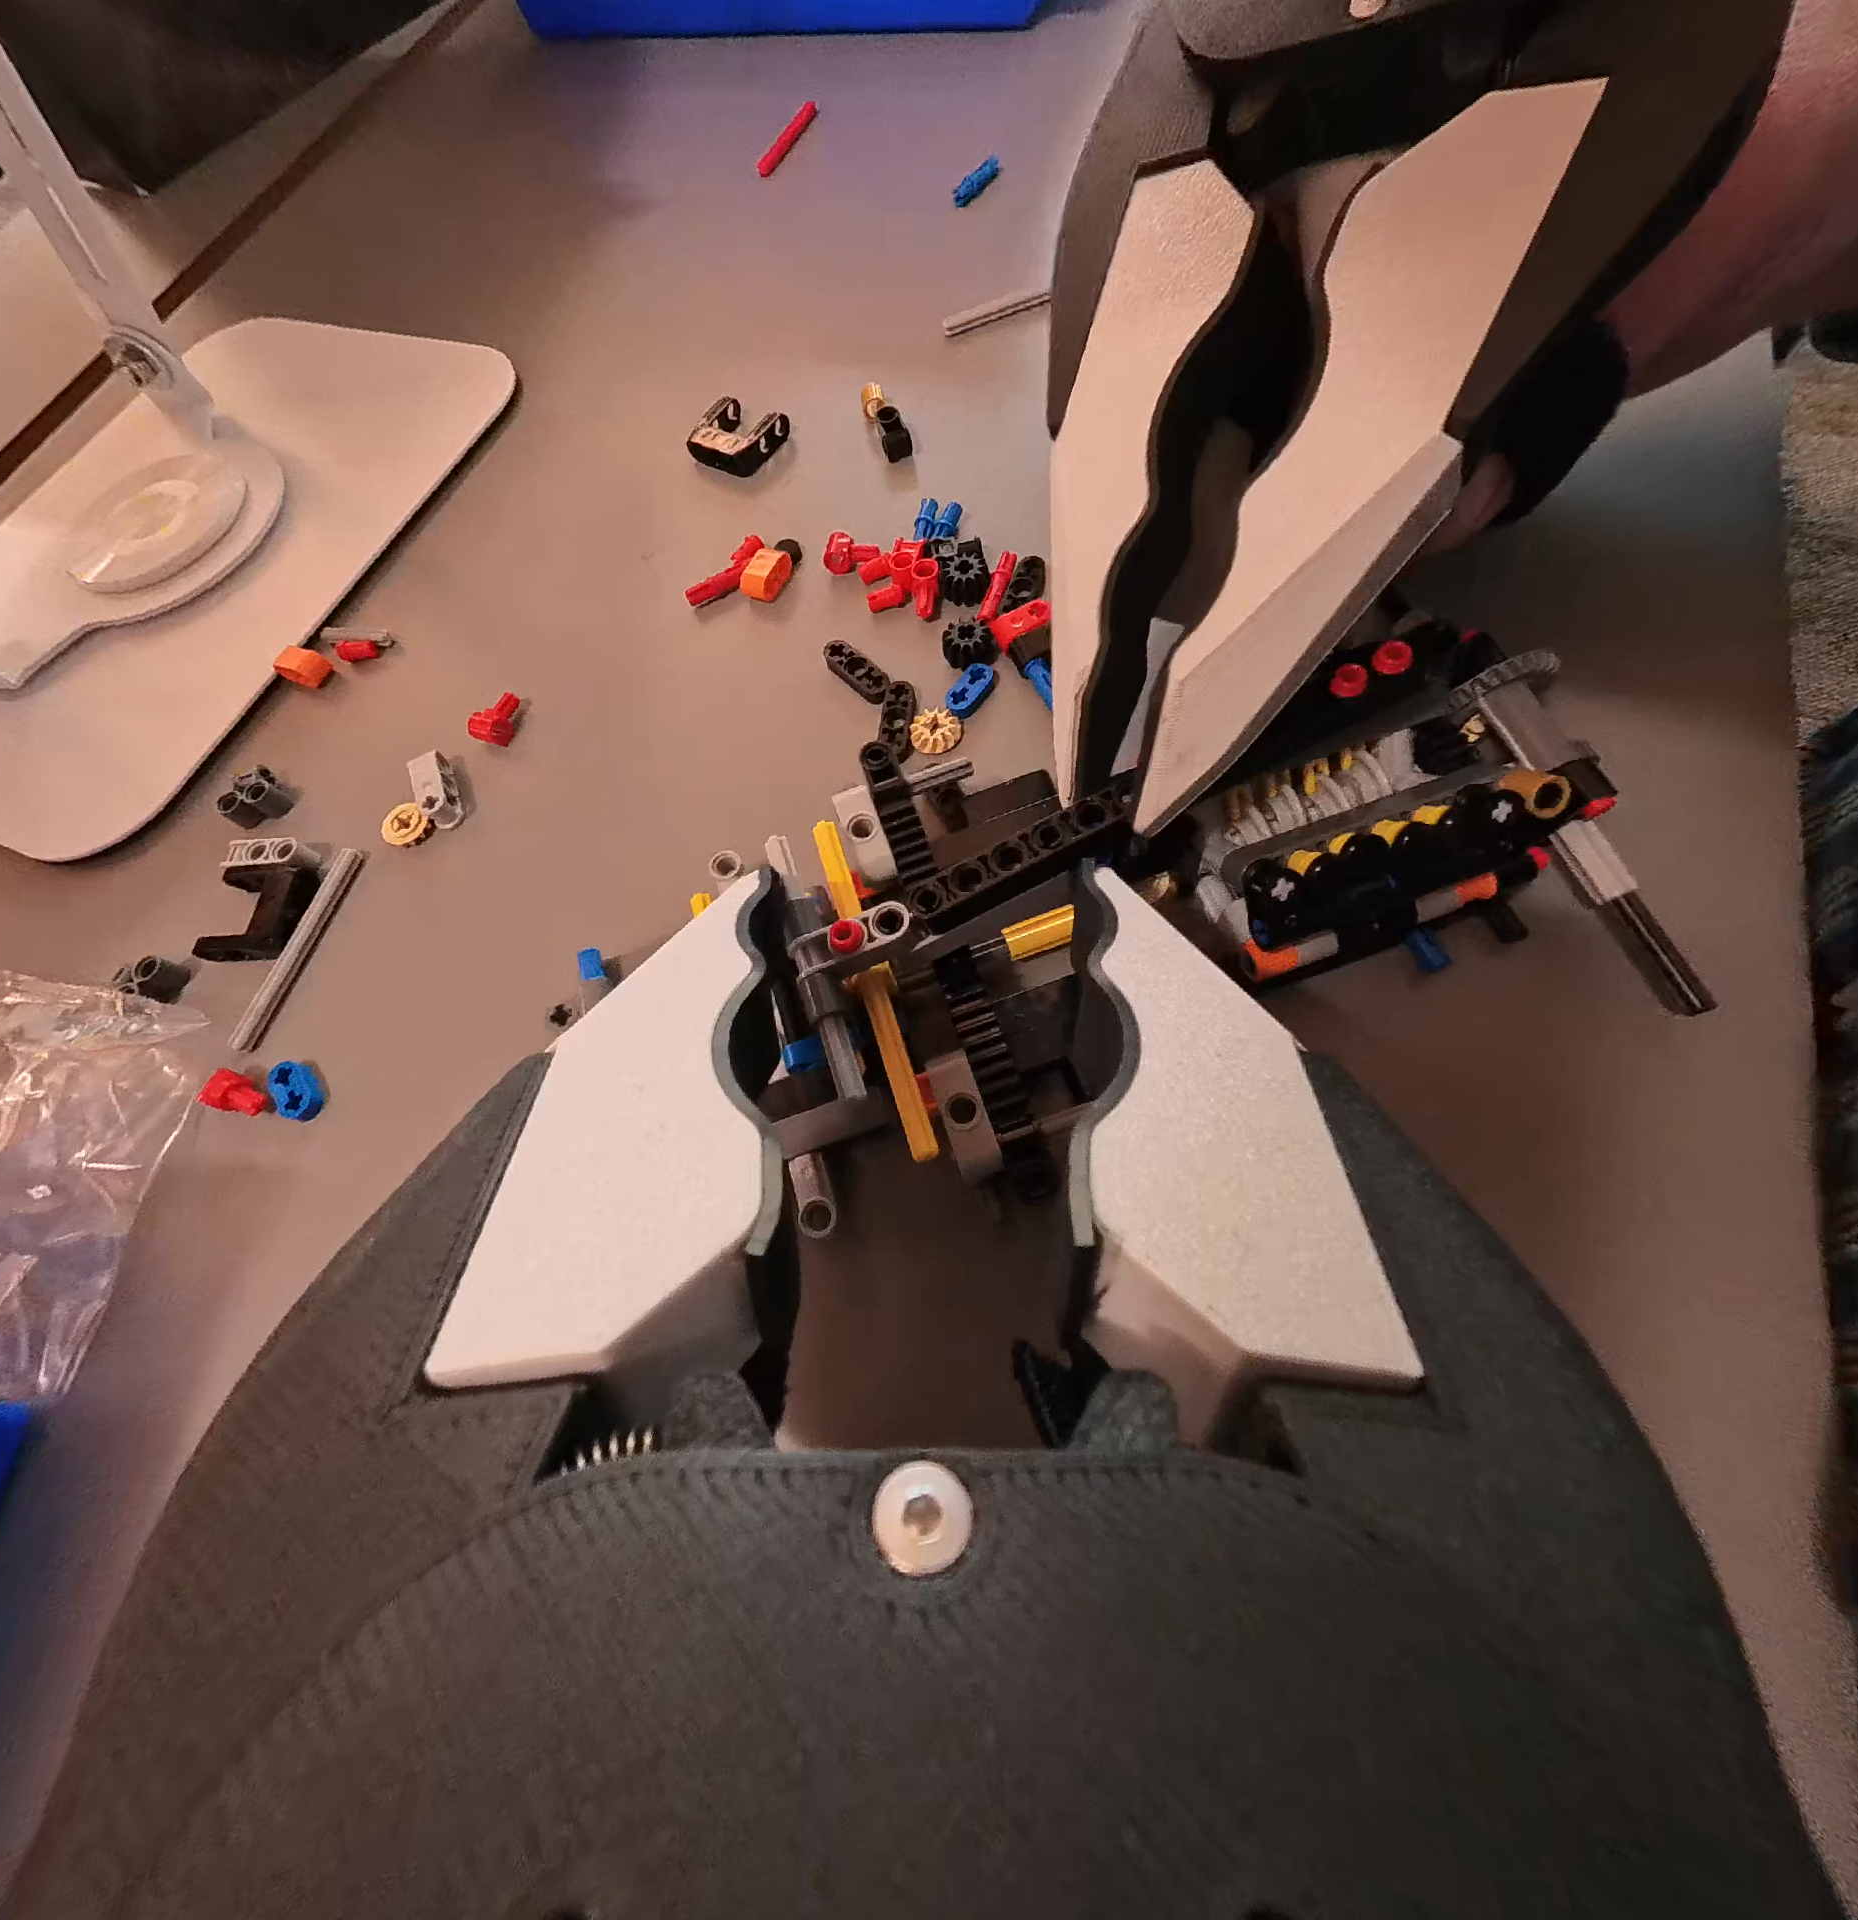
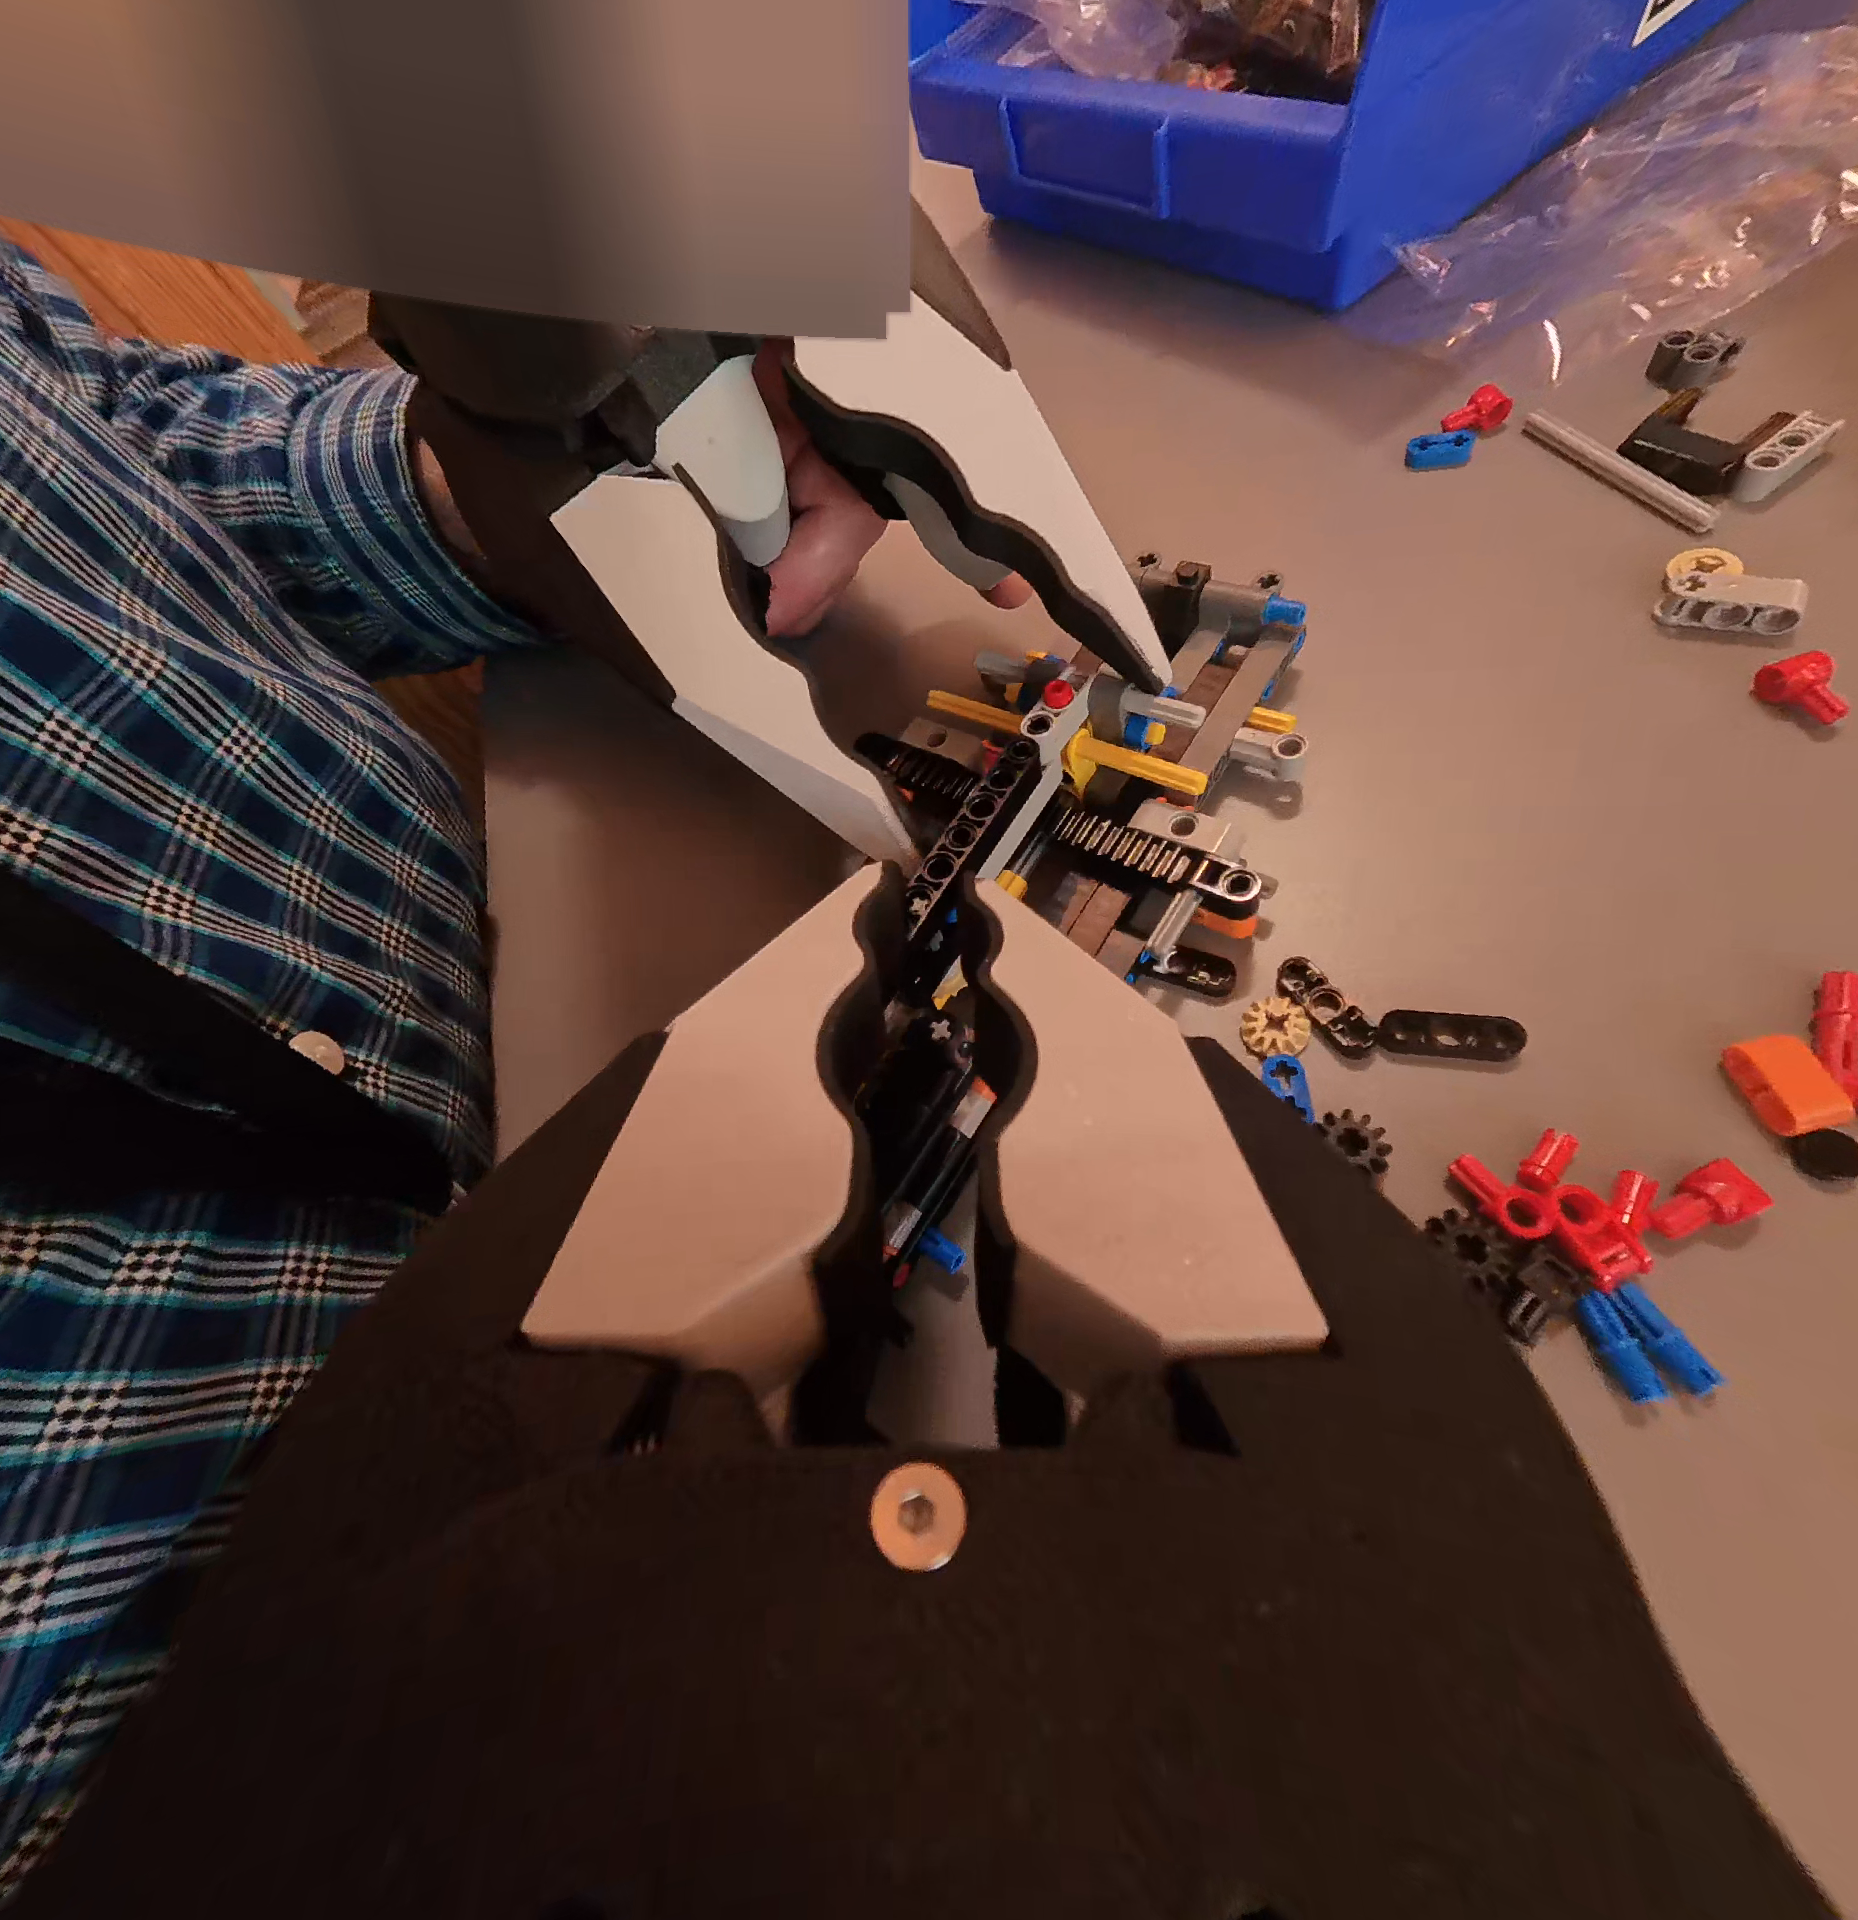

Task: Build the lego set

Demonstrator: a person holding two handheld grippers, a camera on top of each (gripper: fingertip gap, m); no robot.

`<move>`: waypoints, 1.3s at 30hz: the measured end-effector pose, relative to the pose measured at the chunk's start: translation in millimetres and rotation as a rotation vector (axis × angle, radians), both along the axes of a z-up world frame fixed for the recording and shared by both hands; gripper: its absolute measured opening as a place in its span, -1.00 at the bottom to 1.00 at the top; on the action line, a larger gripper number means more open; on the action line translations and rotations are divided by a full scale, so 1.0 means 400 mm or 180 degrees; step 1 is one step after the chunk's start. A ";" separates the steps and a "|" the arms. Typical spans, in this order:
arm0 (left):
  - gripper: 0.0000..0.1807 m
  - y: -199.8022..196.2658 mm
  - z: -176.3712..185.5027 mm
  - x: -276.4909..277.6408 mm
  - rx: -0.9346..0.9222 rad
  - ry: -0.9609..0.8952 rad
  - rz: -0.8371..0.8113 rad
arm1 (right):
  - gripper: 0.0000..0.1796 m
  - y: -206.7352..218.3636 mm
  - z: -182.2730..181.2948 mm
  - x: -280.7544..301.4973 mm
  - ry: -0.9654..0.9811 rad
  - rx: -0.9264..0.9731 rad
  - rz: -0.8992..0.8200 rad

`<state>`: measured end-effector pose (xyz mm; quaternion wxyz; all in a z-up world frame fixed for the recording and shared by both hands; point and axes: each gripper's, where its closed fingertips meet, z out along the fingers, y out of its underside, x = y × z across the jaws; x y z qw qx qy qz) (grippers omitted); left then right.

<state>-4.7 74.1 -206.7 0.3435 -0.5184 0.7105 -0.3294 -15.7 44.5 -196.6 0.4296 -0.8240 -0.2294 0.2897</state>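
Note:
A partly built lego assembly (image 1: 883, 1029) of grey, yellow and black parts with a black toothed rack lies on the grey table. My left gripper (image 1: 930, 883) straddles it, with both fingers against its sides. It also shows in the right wrist view (image 2: 1018, 758), clamped across the assembly (image 2: 1143, 769). My right gripper (image 2: 935, 888) is shut on the end of a long black holed beam (image 2: 982, 810) that lies slanted on the assembly. In the left wrist view it (image 1: 1107, 805) comes down from the upper right onto the beam (image 1: 1008, 857). A second built block (image 1: 1403, 842) lies just right of it.
Loose red, blue, black and orange parts (image 1: 904, 571) lie scattered beyond the assembly and to its right in the right wrist view (image 2: 1569, 1216). A blue bin (image 2: 1216, 177) and a clear plastic bag (image 2: 1683, 208) sit at the back. A white stand base (image 1: 229, 520) is far left. A plaid sleeve (image 2: 177, 623) is on the left.

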 end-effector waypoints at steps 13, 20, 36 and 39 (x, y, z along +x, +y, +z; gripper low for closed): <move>-0.40 -0.001 -0.001 0.002 0.0056 -0.0002 0.0024 | -0.91 -0.033 -0.004 0.012 -0.0592 -0.0173 -0.0280; -0.40 -0.001 -0.002 0.003 0.0131 -0.0009 0.0035 | -0.92 -0.033 -0.010 0.016 -0.0771 -0.0100 -0.0407; -0.40 -0.023 0.008 0.008 0.0120 -0.0090 -0.0014 | -0.93 -0.034 -0.012 0.014 -0.0829 -0.0086 -0.0542; -0.47 -0.027 0.007 0.006 0.0109 -0.0076 -0.0050 | -0.93 -0.034 -0.012 0.014 -0.0867 -0.0117 -0.0540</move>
